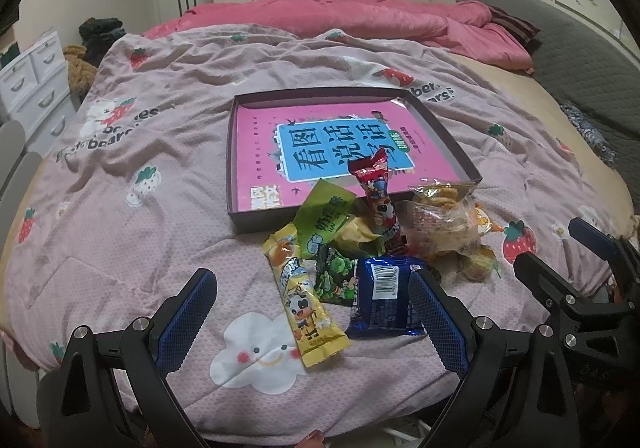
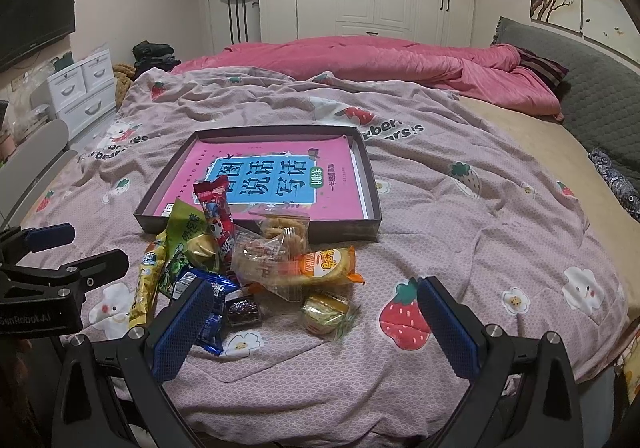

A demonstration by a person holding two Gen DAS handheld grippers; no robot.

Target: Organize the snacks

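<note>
A shallow dark box (image 1: 236, 152) (image 2: 340, 230) with a pink book inside lies on the bed. In front of it is a pile of snacks: a yellow stick pack (image 1: 308, 308), a green pack (image 1: 324, 220), a red pack (image 1: 378, 192) leaning on the box edge, a blue pack (image 1: 384, 296), clear bags of biscuits (image 2: 280, 244), an orange pack (image 2: 328, 264) and a gold-wrapped sweet (image 2: 324, 314). My left gripper (image 1: 314, 288) is open just short of the yellow and blue packs. My right gripper (image 2: 316, 300) is open just short of the gold sweet.
The bed is covered by a pinkish strawberry-print sheet (image 1: 160, 120). A pink quilt (image 2: 380, 60) is heaped at the far side, with a grey headboard cushion (image 2: 592, 80) on the right. White drawers (image 2: 84, 88) stand at the left.
</note>
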